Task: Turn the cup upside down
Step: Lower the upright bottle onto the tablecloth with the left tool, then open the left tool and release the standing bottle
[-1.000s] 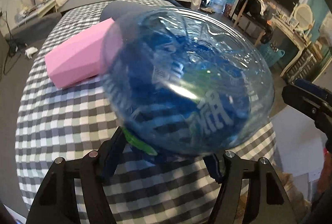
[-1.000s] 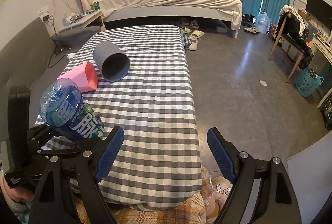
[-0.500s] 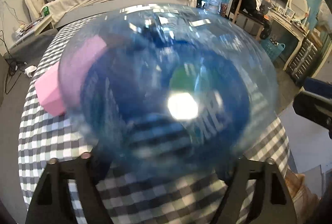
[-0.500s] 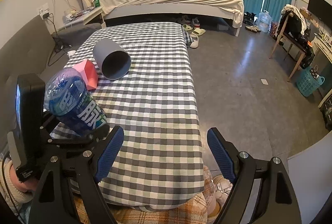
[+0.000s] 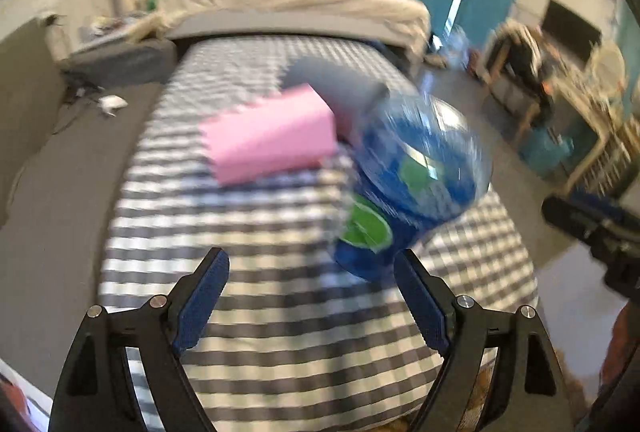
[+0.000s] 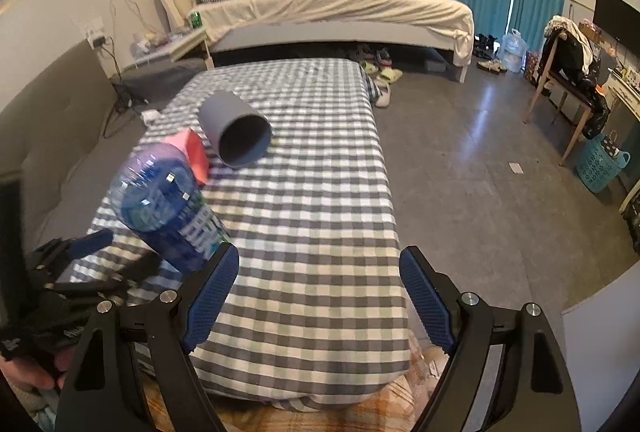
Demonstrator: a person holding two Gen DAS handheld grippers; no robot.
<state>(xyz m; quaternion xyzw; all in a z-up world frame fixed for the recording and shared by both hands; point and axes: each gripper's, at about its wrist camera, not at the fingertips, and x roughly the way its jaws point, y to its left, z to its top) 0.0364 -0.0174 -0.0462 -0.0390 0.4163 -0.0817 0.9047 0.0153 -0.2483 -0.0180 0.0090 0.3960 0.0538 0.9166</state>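
Note:
A grey cup [image 6: 236,130] lies on its side on the checked tablecloth [image 6: 320,168], mouth towards me; in the left wrist view the cup [image 5: 340,88] shows behind a pink box [image 5: 272,136]. A blue-labelled plastic bottle [image 5: 416,184] is tilted and blurred just ahead and to the right of my left gripper [image 5: 312,264], which is open with nothing between its fingers. In the right wrist view the bottle [image 6: 168,204] leans, its lower end hidden behind a finger. My right gripper [image 6: 320,260] is open and empty over the table's near end.
The pink box [image 6: 192,152] sits beside the cup, on its left. Behind the table is a bed [image 6: 328,12], with shoes on the floor. A chair [image 6: 568,72] and a blue basket [image 6: 604,164] stand to the right. A grey sofa [image 6: 48,136] runs along the left.
My left gripper has opened and let go of the bottle, which now sits smaller and further right in its view. The right gripper has hardly moved.

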